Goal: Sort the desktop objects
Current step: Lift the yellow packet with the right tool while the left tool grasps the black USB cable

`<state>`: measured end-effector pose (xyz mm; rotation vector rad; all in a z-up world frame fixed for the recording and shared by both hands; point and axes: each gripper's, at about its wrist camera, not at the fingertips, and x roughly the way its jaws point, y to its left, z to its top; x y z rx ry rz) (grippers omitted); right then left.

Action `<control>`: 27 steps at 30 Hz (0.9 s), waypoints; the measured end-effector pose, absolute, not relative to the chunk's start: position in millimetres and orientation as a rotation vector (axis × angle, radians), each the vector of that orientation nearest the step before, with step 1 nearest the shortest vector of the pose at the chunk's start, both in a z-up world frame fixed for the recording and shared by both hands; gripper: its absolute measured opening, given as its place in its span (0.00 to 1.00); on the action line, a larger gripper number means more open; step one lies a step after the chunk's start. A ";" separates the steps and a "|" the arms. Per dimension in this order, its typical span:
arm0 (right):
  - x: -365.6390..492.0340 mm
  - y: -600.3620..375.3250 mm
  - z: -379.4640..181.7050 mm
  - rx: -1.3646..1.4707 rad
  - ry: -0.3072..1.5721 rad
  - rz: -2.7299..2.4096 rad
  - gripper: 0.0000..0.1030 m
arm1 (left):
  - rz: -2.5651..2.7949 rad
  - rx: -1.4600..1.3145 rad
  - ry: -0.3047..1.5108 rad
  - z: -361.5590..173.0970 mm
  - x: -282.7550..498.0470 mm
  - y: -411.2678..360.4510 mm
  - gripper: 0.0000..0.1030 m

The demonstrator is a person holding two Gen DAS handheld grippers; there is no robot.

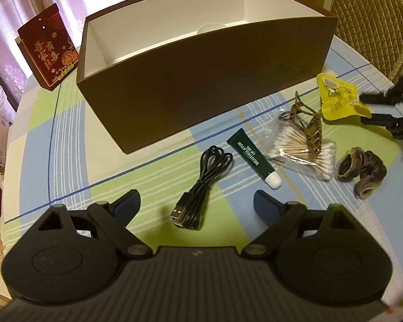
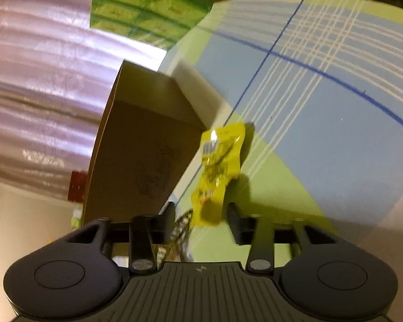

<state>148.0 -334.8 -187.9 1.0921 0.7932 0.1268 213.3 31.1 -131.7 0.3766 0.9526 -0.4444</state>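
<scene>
A brown open box (image 1: 201,80) with a white inside stands on the checked tablecloth. In front of it lie a black USB cable (image 1: 201,185), a green lip gel tube (image 1: 252,161), a bag of cotton swabs (image 1: 303,153), a striped hair claw (image 1: 309,123), a yellow packet (image 1: 335,96) and dark scrunchies (image 1: 360,169). My left gripper (image 1: 197,205) is open above the cable's plug end. My right gripper (image 2: 201,212) is open, its fingers on either side of the yellow packet (image 2: 217,171), beside the box's end (image 2: 142,155). It also shows in the left wrist view (image 1: 368,110).
A red decorated box (image 1: 51,51) stands at the table's far left. A quilted chair (image 1: 376,18) is behind the table at right. Curtains hang behind. A green pack (image 2: 147,8) sits beyond the table edge.
</scene>
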 end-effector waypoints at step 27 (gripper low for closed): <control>111.9 -370.6 -164.0 1.225 0.715 0.117 0.00 | -0.556 0.513 0.976 -160.1 233.7 20.3 0.20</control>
